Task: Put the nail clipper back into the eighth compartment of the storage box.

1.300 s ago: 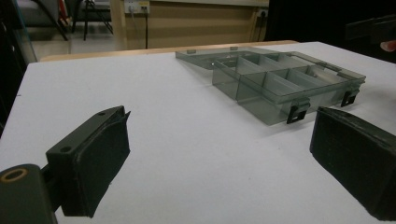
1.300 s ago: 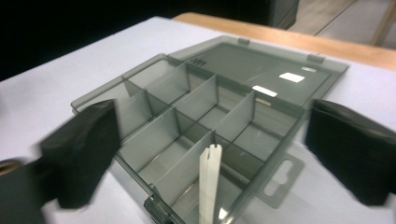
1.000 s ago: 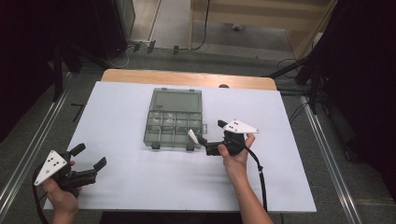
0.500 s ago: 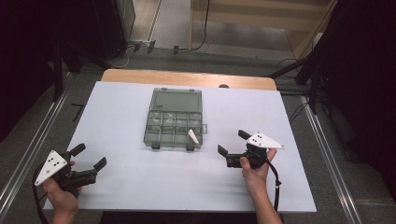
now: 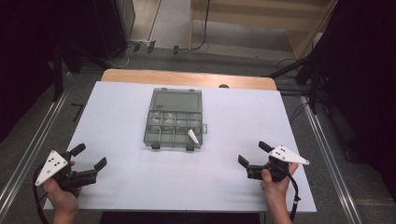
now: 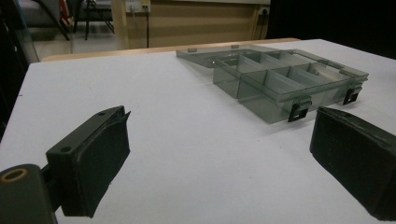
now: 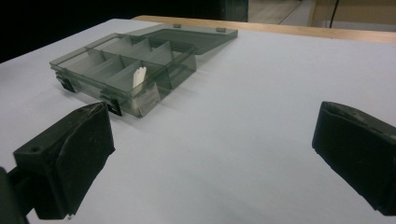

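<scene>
The white piece (image 5: pixel 192 136) leans in the organiser box (image 5: pixel 175 119)'s near-right cell, at ten o'clock from the nearer right gripper (image 5: pixel 254 160); left gripper (image 5: pixel 89 156) farther; both jaws wide, empty.

Bright, even overhead light; dark surroundings; soft shadows; near tongs blurred.

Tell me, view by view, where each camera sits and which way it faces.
High view: above the person's side, looking forward and down on the white table; shows both hands, the left gripper and right gripper.
Left gripper view: rides the left gripper, looks between its open jaws across the table at the compartment box.
Right gripper view: rides the right gripper, faces the box between open jaws; a white piece stands in a near compartment.
Shared: all three show the open box.
</scene>
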A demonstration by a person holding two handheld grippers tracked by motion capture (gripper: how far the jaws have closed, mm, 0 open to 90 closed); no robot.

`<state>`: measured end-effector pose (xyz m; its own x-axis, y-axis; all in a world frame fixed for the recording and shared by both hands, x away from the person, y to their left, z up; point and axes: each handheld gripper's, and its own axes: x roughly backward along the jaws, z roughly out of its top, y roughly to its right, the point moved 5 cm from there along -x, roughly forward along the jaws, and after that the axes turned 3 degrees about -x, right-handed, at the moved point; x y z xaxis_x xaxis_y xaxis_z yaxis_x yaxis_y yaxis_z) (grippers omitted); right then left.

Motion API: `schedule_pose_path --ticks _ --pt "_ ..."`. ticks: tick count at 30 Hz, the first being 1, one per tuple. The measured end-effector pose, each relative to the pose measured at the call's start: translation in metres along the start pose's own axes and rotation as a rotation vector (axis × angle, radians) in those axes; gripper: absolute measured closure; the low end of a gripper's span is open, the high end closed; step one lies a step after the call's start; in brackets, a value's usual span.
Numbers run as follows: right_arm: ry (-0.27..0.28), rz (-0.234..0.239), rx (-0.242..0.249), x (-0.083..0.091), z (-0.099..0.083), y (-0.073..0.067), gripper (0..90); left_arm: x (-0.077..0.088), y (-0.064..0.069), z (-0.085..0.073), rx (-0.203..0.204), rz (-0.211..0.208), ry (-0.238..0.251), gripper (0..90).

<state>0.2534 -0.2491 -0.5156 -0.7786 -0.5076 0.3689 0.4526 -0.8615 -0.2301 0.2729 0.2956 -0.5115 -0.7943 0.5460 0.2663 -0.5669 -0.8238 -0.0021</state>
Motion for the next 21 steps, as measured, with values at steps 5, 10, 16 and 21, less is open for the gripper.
schedule_pose_path --ticks 5,10,16,21 --pt "0.003 -0.025 -0.006 0.017 -0.008 0.011 0.0 0.0 0.0 0.0 -0.001 0.001 -0.001 4.5" --pt "0.013 -0.042 -0.022 0.032 -0.014 0.022 0.0 0.0 0.0 0.0 -0.007 0.003 -0.003 4.5" --pt "0.018 -0.063 -0.038 0.046 -0.021 0.033 0.0 -0.001 0.001 0.0 -0.008 0.003 -0.005 4.5" --pt "0.026 -0.081 -0.038 0.056 -0.028 0.042 0.0 -0.001 0.001 0.0 -0.008 0.003 -0.005 4.5"
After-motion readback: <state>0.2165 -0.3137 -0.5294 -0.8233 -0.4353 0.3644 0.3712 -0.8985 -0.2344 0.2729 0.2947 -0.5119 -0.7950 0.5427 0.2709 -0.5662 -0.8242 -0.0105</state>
